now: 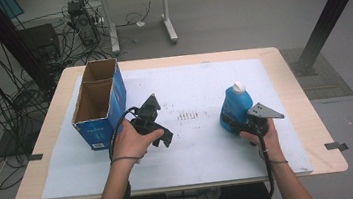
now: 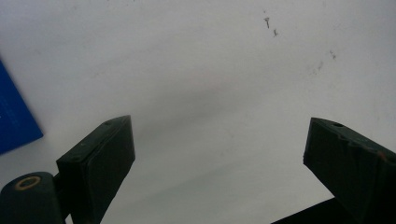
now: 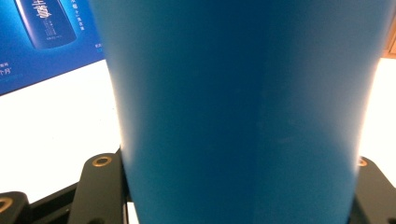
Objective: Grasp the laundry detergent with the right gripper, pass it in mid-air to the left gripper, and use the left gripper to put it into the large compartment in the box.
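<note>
One pale wooden counter (image 1: pixel 291 66) carries a white board; an open blue cardboard box (image 1: pixel 99 102) stands toward its left edge. Nearer the right edge stands a blue plastic bottle with a white cap (image 1: pixel 235 104), clamped by the right tongs (image 1: pixel 231 123). Between them, the left tongs (image 2: pixel 219 149) gape wide over bare board, holding nothing.

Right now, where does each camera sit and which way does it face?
High view: above the person's side, looking forward and down on the table; both forearms, left gripper, right gripper.
Left gripper view: on the left gripper, facing the white mat; jaws open.
Right gripper view: on the right gripper, jaws shut on the blue bottle.
Shared: all three views catch the blue carton.
</note>
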